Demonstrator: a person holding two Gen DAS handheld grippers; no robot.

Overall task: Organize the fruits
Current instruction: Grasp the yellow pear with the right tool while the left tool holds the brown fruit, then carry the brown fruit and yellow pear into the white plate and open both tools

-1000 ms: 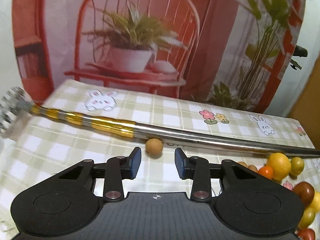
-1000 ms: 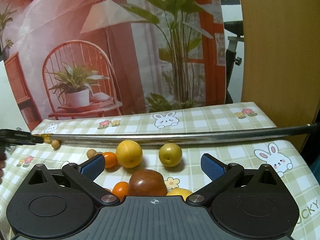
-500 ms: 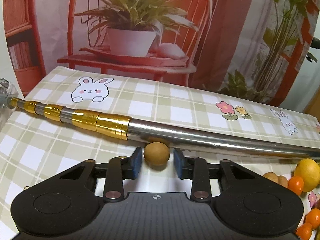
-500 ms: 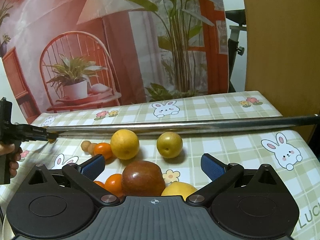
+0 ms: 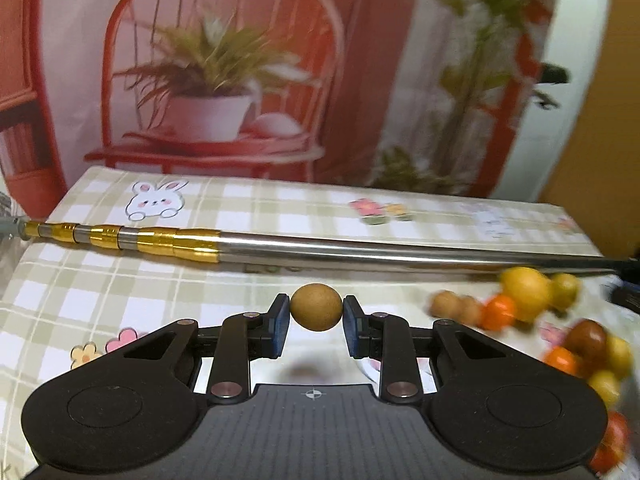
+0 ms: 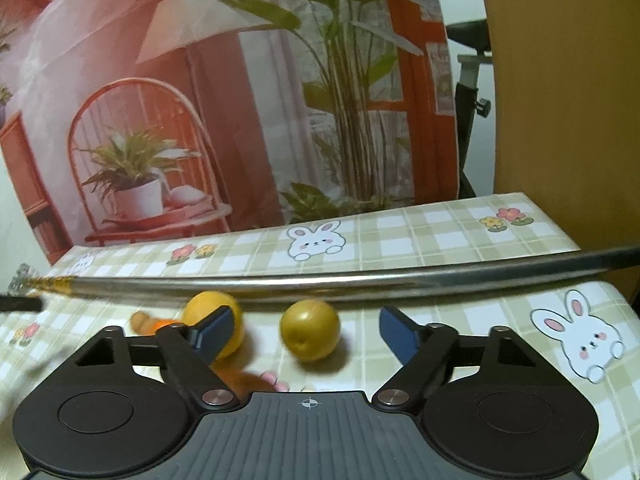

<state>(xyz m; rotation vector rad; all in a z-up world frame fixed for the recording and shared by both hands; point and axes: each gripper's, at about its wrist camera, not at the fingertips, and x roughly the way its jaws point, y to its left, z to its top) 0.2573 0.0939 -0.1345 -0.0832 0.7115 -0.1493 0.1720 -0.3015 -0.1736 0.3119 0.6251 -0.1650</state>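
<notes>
The left wrist view shows the left gripper [image 5: 316, 318] clamped on a small brown round fruit [image 5: 316, 306], lifted above the checked surface [image 5: 80, 292] just short of a metal pole [image 5: 360, 251]; blurred fruits [image 5: 520, 300] lie to the right. Only the right wrist view shows the right gripper [image 6: 306, 330] spread wide and empty, a greenish-yellow fruit [image 6: 309, 329] on the surface between its fingers and an orange-yellow fruit [image 6: 214, 322] behind the left finger.
</notes>
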